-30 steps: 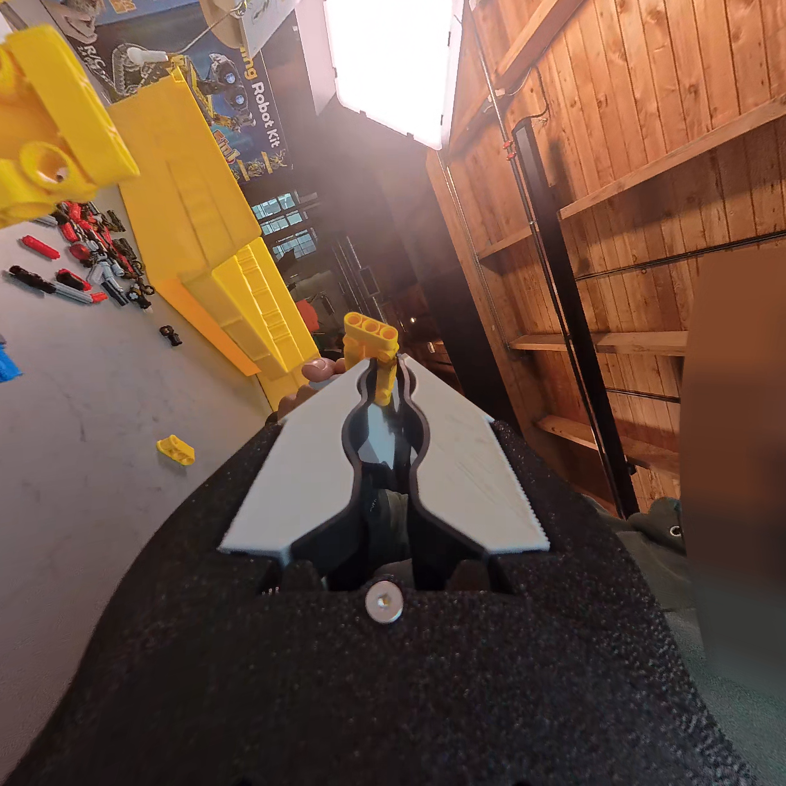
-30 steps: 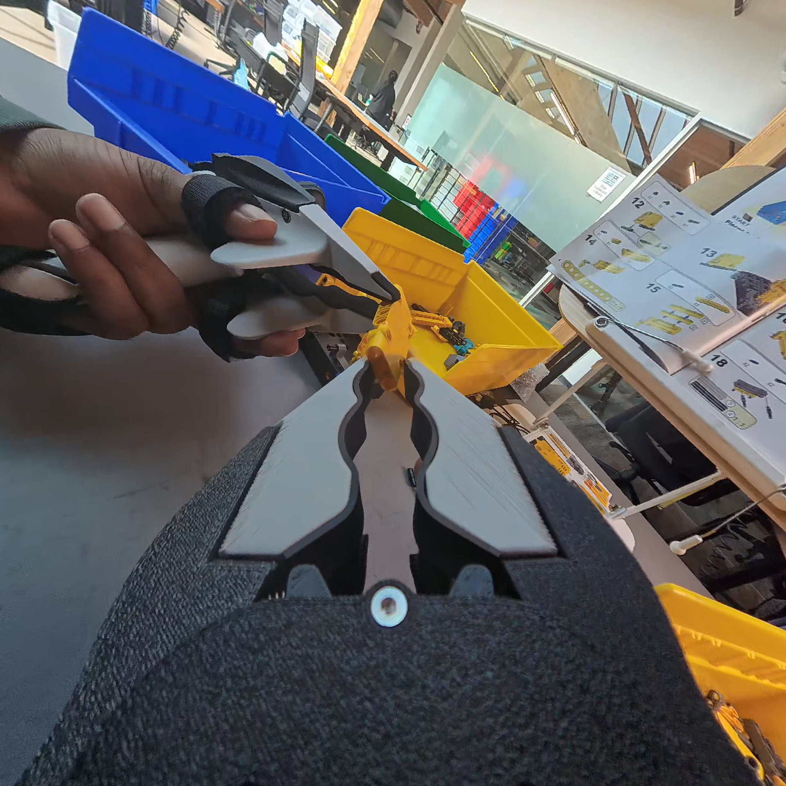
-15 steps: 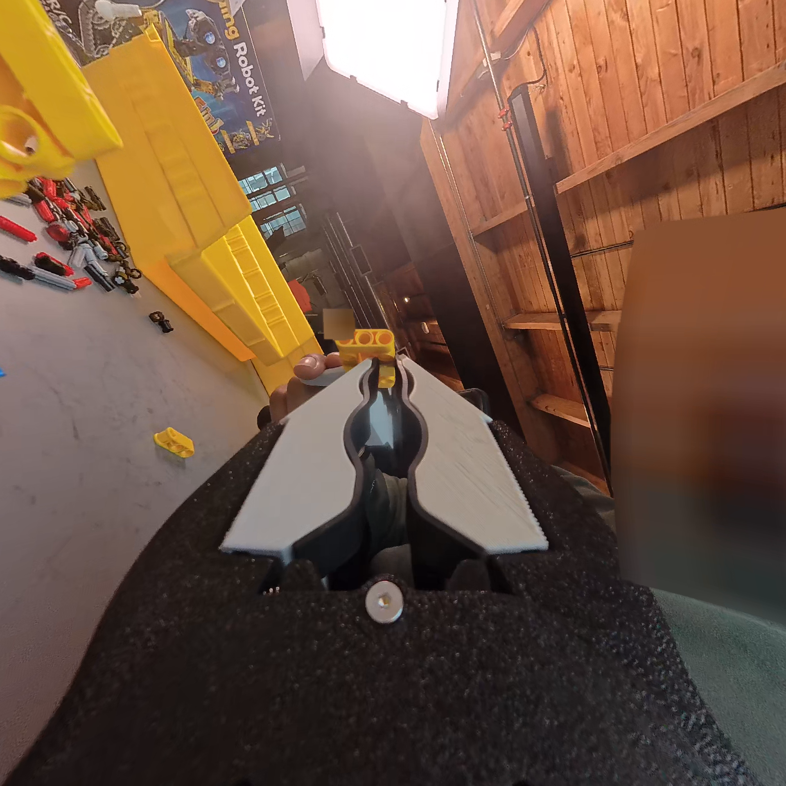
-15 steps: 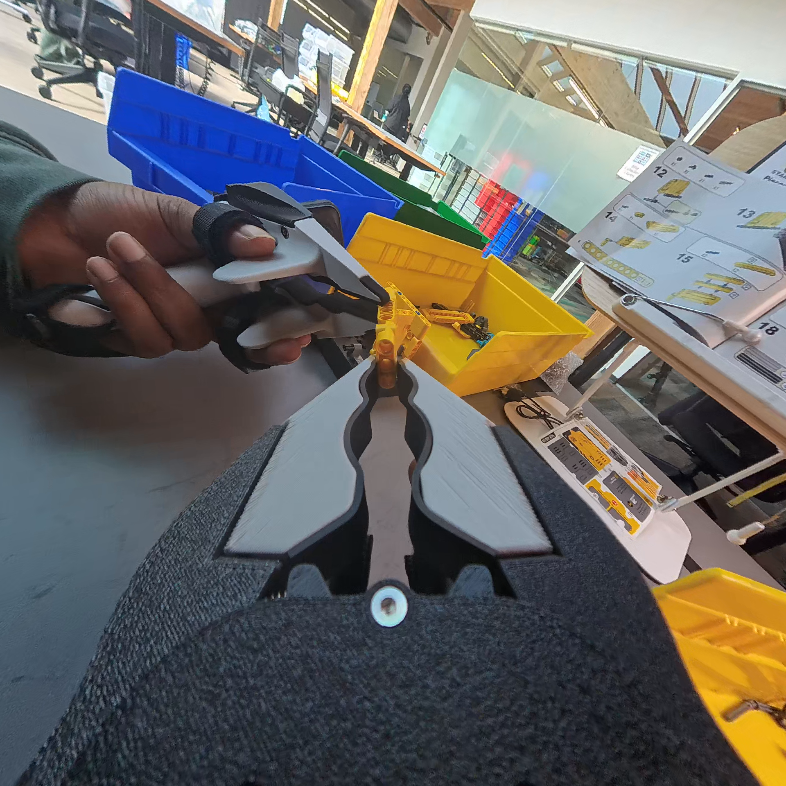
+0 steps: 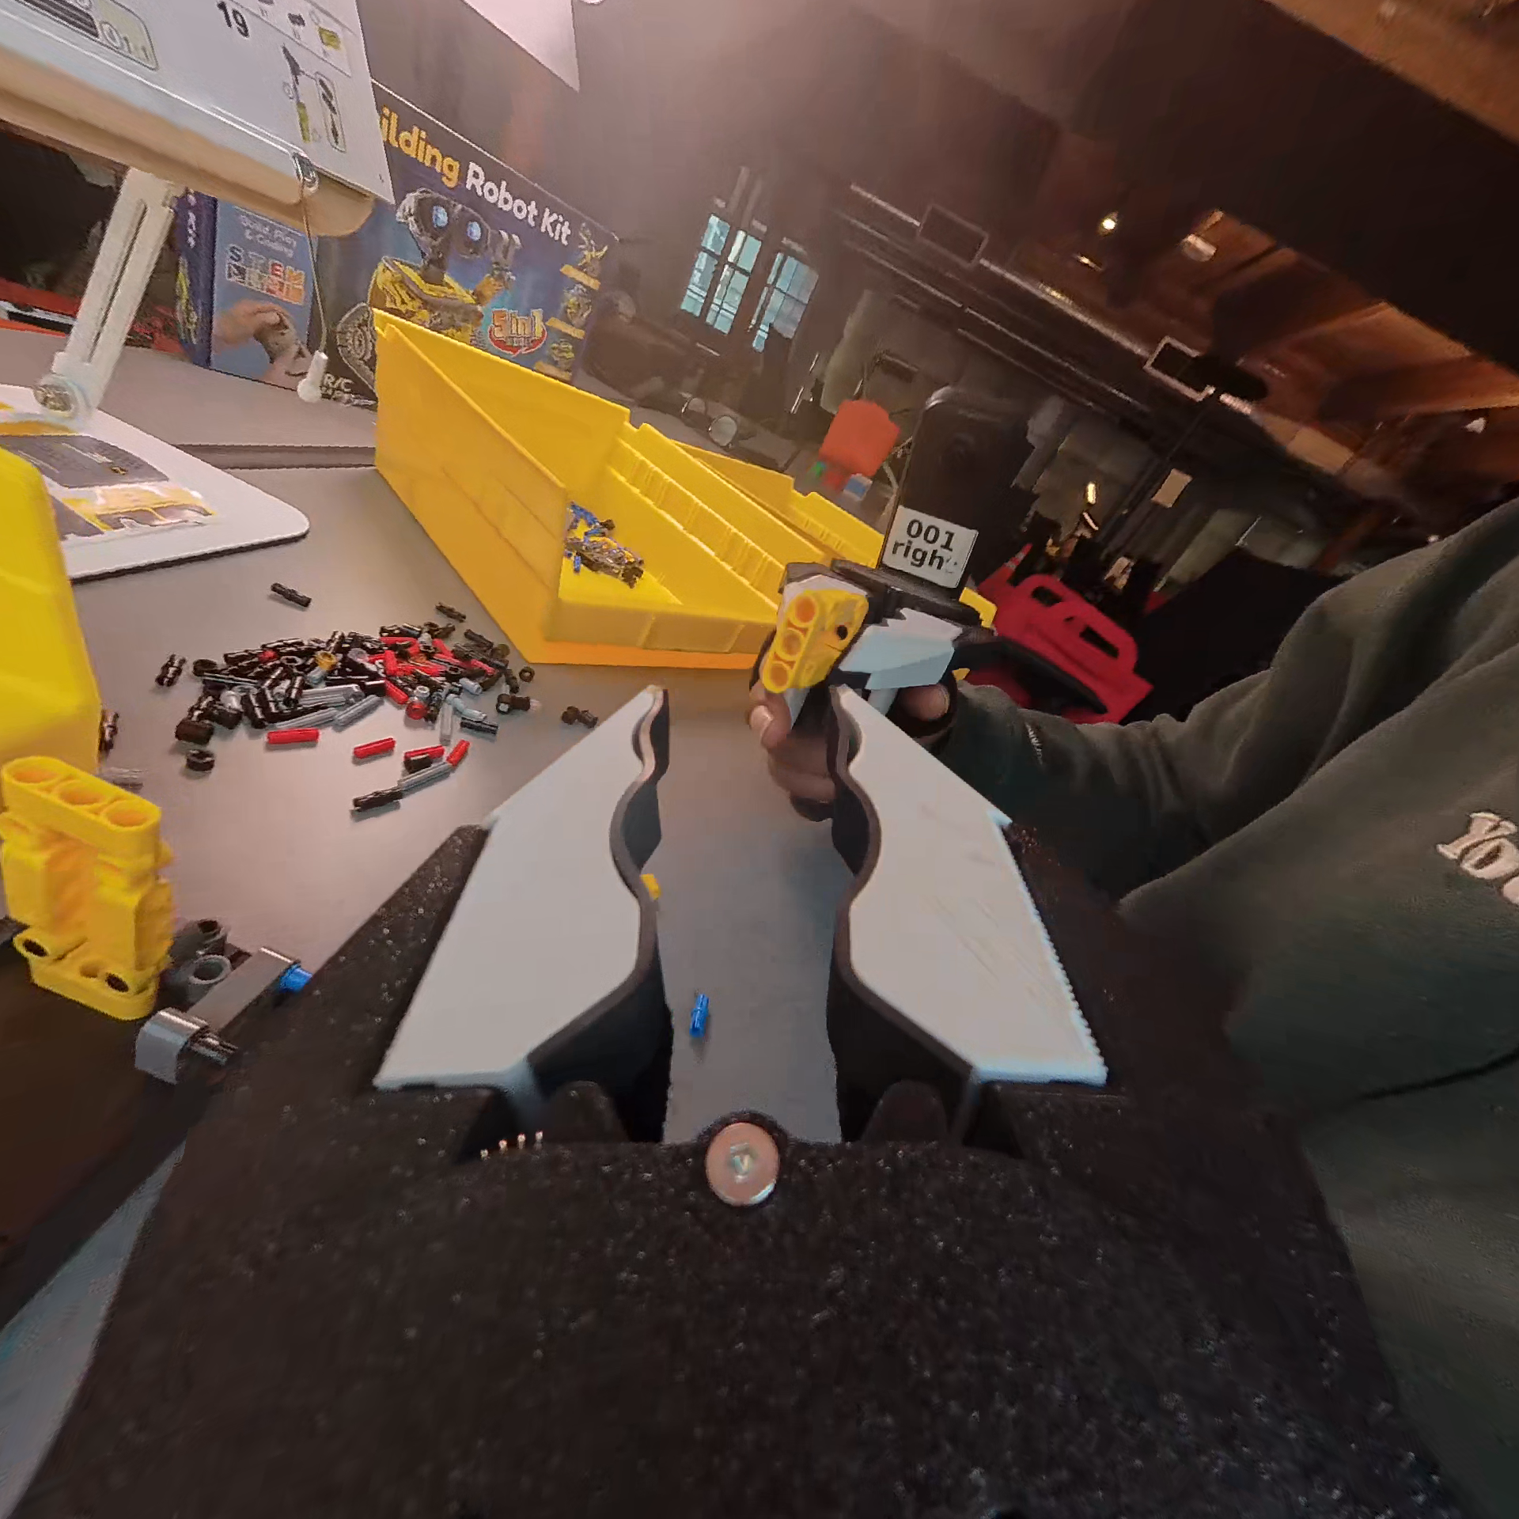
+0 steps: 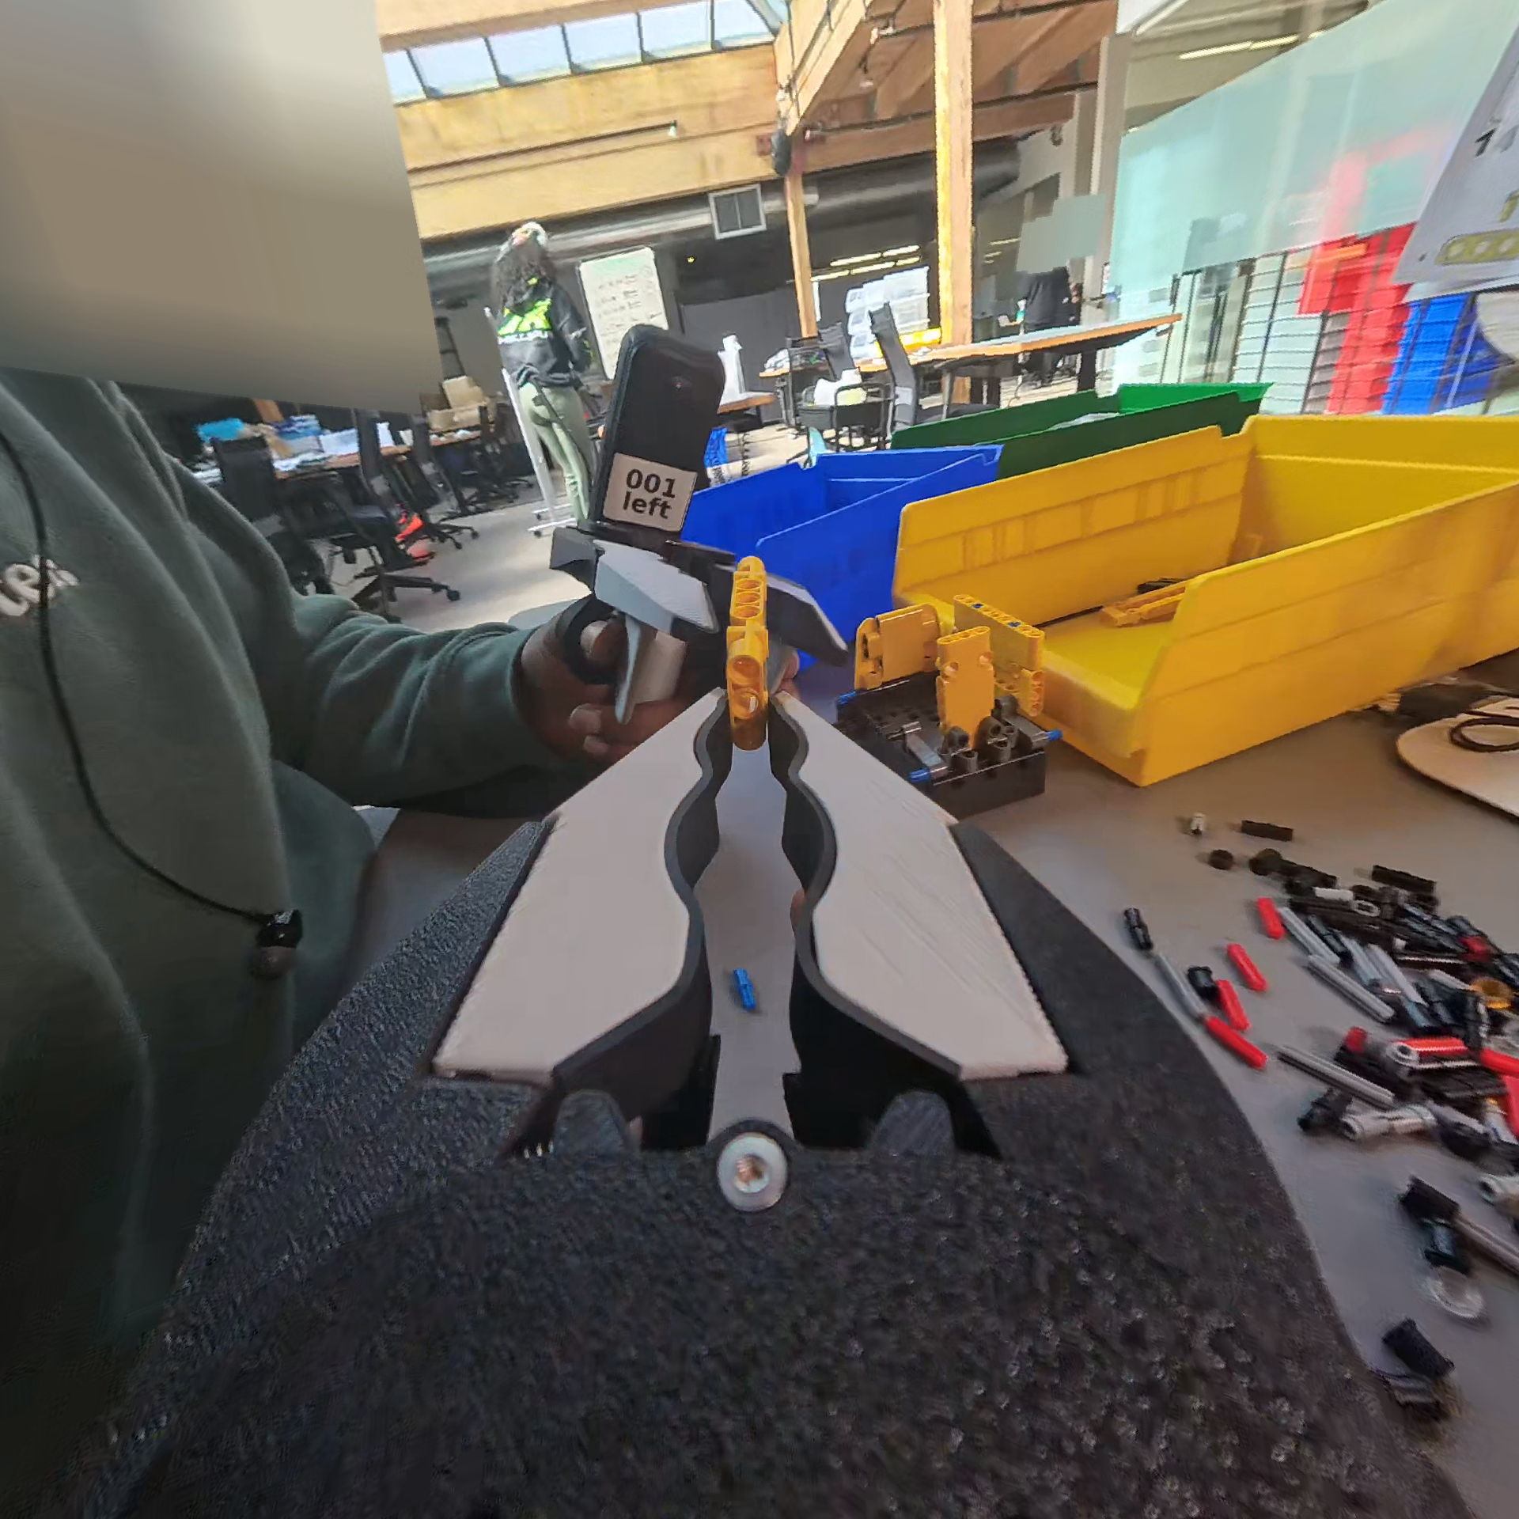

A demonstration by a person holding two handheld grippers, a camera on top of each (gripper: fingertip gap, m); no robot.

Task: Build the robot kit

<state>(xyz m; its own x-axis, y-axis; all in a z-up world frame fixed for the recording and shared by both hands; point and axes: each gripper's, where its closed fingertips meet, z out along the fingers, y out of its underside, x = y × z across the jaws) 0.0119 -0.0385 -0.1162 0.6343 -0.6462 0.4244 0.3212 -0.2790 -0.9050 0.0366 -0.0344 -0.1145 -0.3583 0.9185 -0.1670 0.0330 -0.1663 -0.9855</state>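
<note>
My right gripper [image 6: 750, 705] is shut on a yellow beam piece with round holes [image 6: 746, 649] and holds it upright above the grey table [image 6: 1110, 822]. The same piece [image 5: 810, 637] shows in the left wrist view, end on, in the far gripper's tips. My left gripper [image 5: 748, 705] is open and empty, its fingers [image 5: 559, 871] wide apart, a short way from the piece. A small blue pin [image 5: 699, 1013] lies on the table under both grippers and also shows in the right wrist view [image 6: 742, 989].
A pile of small black, red and grey pins [image 6: 1381, 986] [image 5: 345, 682] lies on the table. A yellow assembly on a black base [image 6: 945, 690] stands by a yellow bin [image 6: 1151, 534], with blue [image 6: 822, 510] and green [image 6: 1068, 419] bins behind. A person's green sleeve [image 5: 1233, 781] is at the side. My two grippers' fingertips are within a few centimetres of each other.
My left gripper has let go of the yellow piece, opened and drawn back. The right gripper still holds the piece. Both views have swung level with the table.
</note>
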